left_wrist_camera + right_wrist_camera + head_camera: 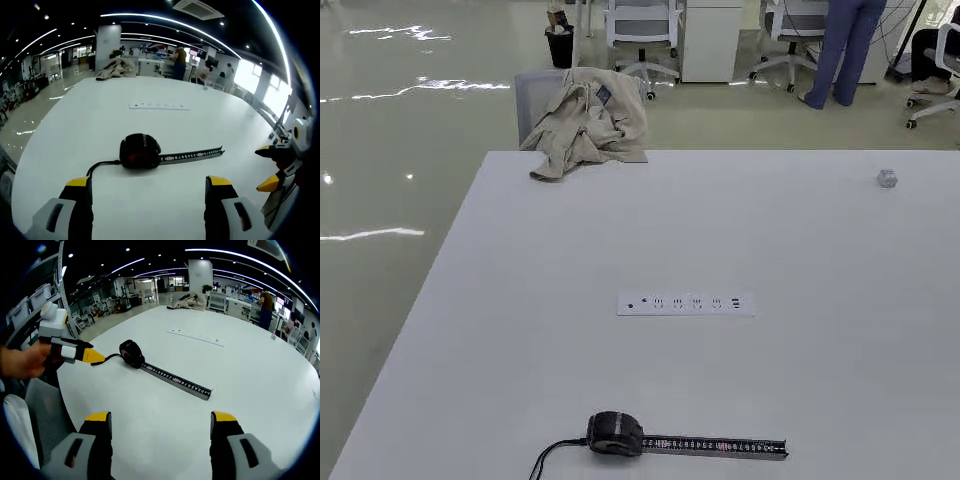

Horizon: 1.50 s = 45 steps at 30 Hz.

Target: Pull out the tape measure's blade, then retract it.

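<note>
Okay, tape measure (615,434) lies near your edge of the table (800,230), black case (140,151) on your left, blade (715,446) already out and running rightward, parallel to that edge. Your left gripper (148,182) faces the case dead ahead, jaws spread, holding nothing. Your right gripper (161,416), also spread and empty, fronts the blade's free end. Left looks nearer the case, I'd say. Blade numerals are too small to read, and no brand is legible. Mid-table beyond sits a power strip (686,304).
</note>
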Each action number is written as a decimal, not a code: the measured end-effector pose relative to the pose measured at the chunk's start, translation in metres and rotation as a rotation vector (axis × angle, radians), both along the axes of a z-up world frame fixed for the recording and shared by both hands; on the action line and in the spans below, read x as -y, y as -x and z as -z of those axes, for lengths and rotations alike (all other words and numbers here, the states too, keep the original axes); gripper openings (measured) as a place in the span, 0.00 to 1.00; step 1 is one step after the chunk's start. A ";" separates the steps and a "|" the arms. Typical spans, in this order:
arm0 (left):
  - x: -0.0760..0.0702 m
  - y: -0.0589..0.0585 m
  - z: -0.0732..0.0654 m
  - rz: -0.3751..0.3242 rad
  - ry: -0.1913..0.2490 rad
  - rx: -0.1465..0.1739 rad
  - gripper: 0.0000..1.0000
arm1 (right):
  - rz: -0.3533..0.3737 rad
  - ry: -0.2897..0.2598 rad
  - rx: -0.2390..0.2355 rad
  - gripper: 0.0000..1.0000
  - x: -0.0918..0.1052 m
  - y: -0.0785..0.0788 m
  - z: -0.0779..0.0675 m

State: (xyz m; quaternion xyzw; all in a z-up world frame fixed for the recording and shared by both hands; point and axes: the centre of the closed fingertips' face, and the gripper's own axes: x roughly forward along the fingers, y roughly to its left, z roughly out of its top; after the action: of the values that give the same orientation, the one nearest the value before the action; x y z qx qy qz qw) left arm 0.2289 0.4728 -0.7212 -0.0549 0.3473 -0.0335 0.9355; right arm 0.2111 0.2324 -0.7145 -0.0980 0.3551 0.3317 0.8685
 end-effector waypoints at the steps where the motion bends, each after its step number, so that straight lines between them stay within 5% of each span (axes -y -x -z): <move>1: 0.000 -0.001 0.000 -0.002 -0.001 0.001 0.91 | -0.009 0.006 0.001 0.82 0.000 -0.002 0.001; 24: 0.004 -0.016 0.012 -0.049 -0.002 -0.016 0.87 | -0.198 0.097 0.010 0.76 0.003 -0.027 0.023; 45: -0.001 -0.033 0.030 -0.118 0.002 -0.055 0.83 | -0.420 0.235 0.017 0.68 0.010 -0.049 0.048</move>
State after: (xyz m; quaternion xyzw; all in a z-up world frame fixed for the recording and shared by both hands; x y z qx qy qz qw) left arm 0.2620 0.4735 -0.7508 -0.0773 0.3688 0.0227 0.9260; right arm 0.2601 0.2221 -0.7627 -0.2727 0.3559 0.4606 0.7661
